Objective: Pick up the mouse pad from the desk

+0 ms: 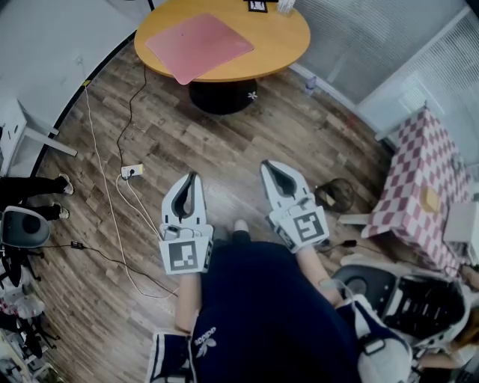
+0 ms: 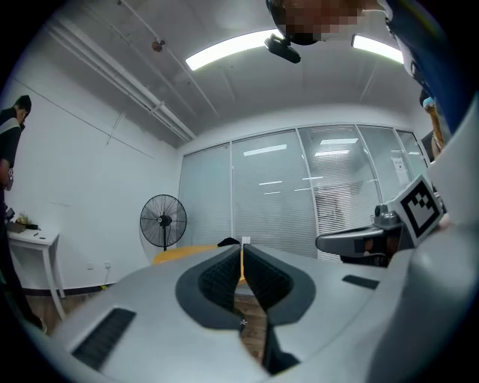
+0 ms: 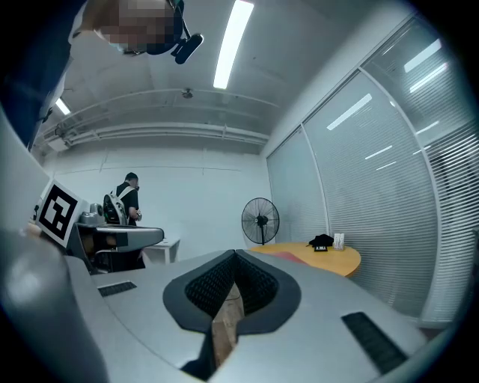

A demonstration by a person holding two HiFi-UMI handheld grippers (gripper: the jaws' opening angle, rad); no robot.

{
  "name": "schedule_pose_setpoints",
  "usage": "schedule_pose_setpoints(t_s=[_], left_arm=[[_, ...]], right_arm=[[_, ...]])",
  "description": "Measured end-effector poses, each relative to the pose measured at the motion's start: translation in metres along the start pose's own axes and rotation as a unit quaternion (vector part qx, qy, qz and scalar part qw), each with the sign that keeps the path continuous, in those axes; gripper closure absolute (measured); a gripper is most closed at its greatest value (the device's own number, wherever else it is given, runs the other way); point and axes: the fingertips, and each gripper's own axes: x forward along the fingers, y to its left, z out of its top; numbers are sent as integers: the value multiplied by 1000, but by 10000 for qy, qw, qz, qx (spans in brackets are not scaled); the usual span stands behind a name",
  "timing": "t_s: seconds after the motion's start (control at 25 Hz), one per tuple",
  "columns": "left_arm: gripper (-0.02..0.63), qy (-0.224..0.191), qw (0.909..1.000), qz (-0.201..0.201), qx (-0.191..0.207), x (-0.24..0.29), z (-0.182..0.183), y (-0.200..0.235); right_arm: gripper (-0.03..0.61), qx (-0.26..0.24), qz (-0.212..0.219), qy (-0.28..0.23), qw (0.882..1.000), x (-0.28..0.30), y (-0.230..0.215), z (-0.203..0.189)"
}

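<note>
The pink mouse pad (image 1: 198, 45) lies flat on the round wooden desk (image 1: 284, 37) far ahead, one corner hanging over the desk's near edge. My left gripper (image 1: 194, 176) and right gripper (image 1: 268, 164) are held side by side over the wooden floor, well short of the desk, both shut with nothing between the jaws. In the right gripper view the pad (image 3: 288, 255) is a thin pink strip on the desk (image 3: 333, 259) beyond the shut right gripper (image 3: 234, 254). The left gripper view shows only the desk's edge (image 2: 179, 254) behind the shut left gripper (image 2: 241, 244).
White cables and a power strip (image 1: 132, 171) run over the floor to the left. A checkered table (image 1: 423, 187) and a floor fan (image 1: 336, 194) stand to the right. A standing fan (image 2: 163, 221) is by the wall. A small black item (image 1: 257, 6) sits on the desk's far side.
</note>
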Motion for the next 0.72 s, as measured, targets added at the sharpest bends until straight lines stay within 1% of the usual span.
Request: schedule_pose_setpoints(t_s=[0.16, 0.36, 0.48, 0.56, 0.72], left_arm=[[600, 34, 10000, 28, -37, -4, -4, -4], [600, 54, 9999, 101, -129, 3, -5, 10], [601, 104, 9998, 132, -106, 14, -7, 22], [600, 158, 9998, 83, -59, 26, -9, 30], [600, 77, 9997, -30, -208, 54, -8, 56]], right_arm=[[575, -151, -49, 86, 9998, -2, -9, -10], [575, -34, -56, 116, 9999, 11, -6, -8], [575, 6, -51, 154, 9999, 24, -8, -9], [575, -25, -82, 195, 9998, 36, -11, -9], [575, -37, -182, 282, 9994, 72, -16, -11]])
